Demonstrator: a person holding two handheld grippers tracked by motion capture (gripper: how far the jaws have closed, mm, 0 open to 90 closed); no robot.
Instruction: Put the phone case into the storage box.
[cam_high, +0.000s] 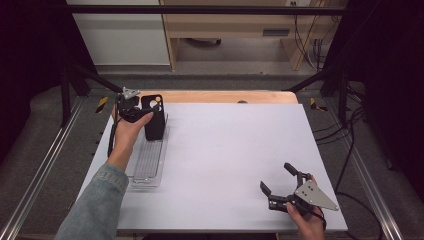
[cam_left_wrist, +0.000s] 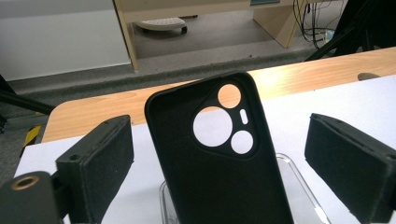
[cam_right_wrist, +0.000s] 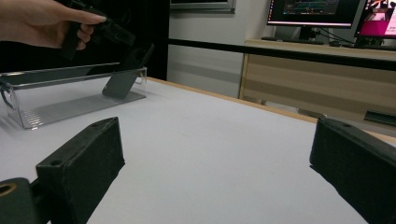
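Observation:
A black phone case (cam_high: 154, 120) with round camera cut-outs stands tilted in the far end of a clear plastic tray (cam_high: 146, 167) at the table's left. My left gripper (cam_high: 139, 107) is held just behind and above the case. In the left gripper view the case (cam_left_wrist: 224, 177) rises between the two black pads (cam_left_wrist: 100, 163), which stand wide apart and clear of it, so the left gripper (cam_left_wrist: 218, 154) is open. My right gripper (cam_high: 275, 176) rests open near the front right, with nothing between its jaws (cam_right_wrist: 217, 158). The right gripper view shows the case (cam_right_wrist: 122, 78) leaning in the tray (cam_right_wrist: 46, 98).
A white mat (cam_high: 230, 150) covers the table, and a wooden strip (cam_high: 225, 96) shows along the far edge. Black frame bars (cam_high: 320, 75) and cables (cam_high: 350, 130) flank the table. Beyond stands a wooden desk (cam_right_wrist: 322, 79) with monitors (cam_right_wrist: 315, 11).

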